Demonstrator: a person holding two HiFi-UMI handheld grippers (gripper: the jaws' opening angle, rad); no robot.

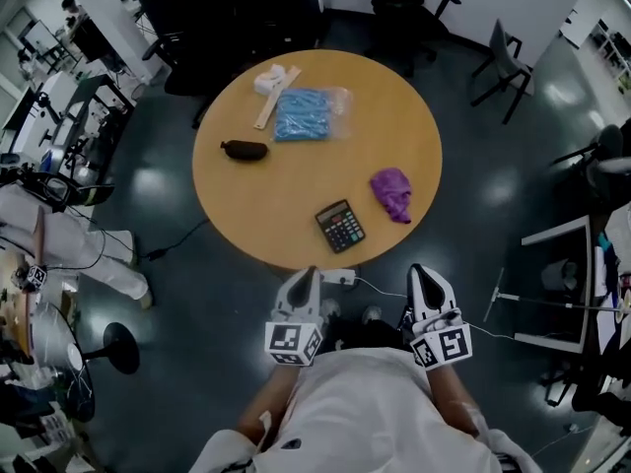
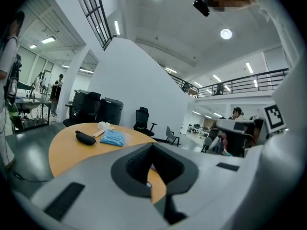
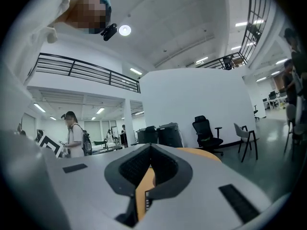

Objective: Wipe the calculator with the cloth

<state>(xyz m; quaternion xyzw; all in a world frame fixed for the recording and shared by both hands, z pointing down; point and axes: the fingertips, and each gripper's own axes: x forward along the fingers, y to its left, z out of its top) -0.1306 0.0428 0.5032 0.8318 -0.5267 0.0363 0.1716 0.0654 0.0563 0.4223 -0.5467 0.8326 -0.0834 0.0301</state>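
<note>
By the desk's (image 1: 296, 190) near edge: calculator (image 1: 340, 226), cloth (image 1: 391, 193) beside it. My left gripper (image 1: 308, 274) and right gripper (image 1: 422, 270) sit off-desk, fingers (image 1: 294, 294) closed, empty.

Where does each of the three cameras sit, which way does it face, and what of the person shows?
Head view: on the person's head, looking steeply down at the table, calculator and cloth; shows white garment, left gripper, right gripper.
Left gripper view: on that gripper, looking across the tabletop; its shut jaws below, white garment at right.
Right gripper view: on that gripper, facing the room past the table's edge; shut jaws below, garment upper left.
Shared: head and left gripper views both show black pouch, blue bag.
</note>
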